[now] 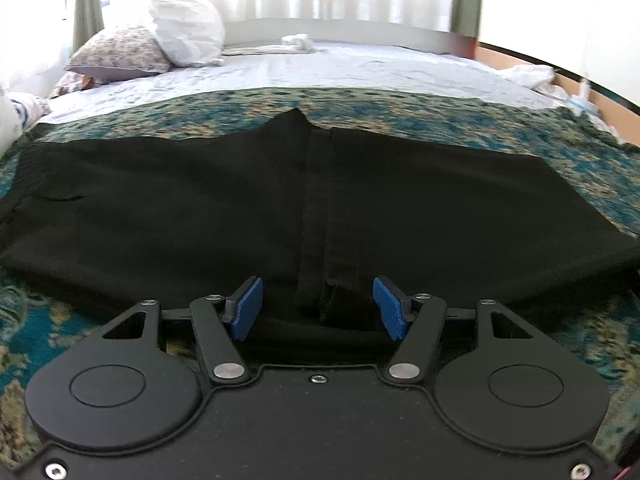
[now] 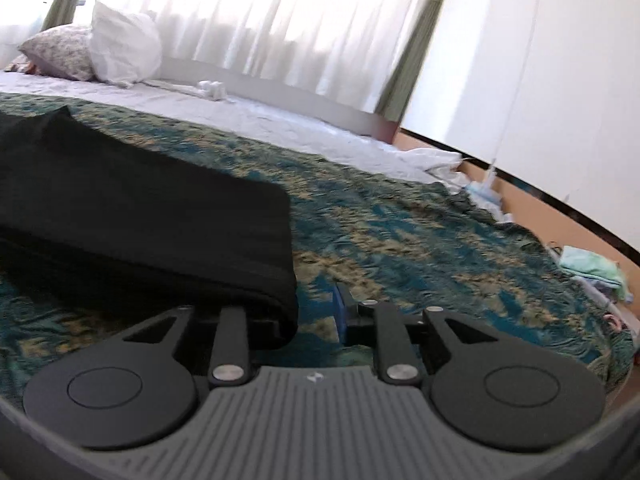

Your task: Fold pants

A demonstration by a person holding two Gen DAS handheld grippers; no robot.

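Left wrist view: left gripper (image 1: 318, 307) held apart over near edge of black pants (image 1: 200, 208); pads untouched. Right gripper (image 2: 316, 312) parted; pants' folded end between fingers, grip unclear.

Matt black cloth pants (image 1: 200, 208), woven patterned bedspread (image 1: 400, 112)
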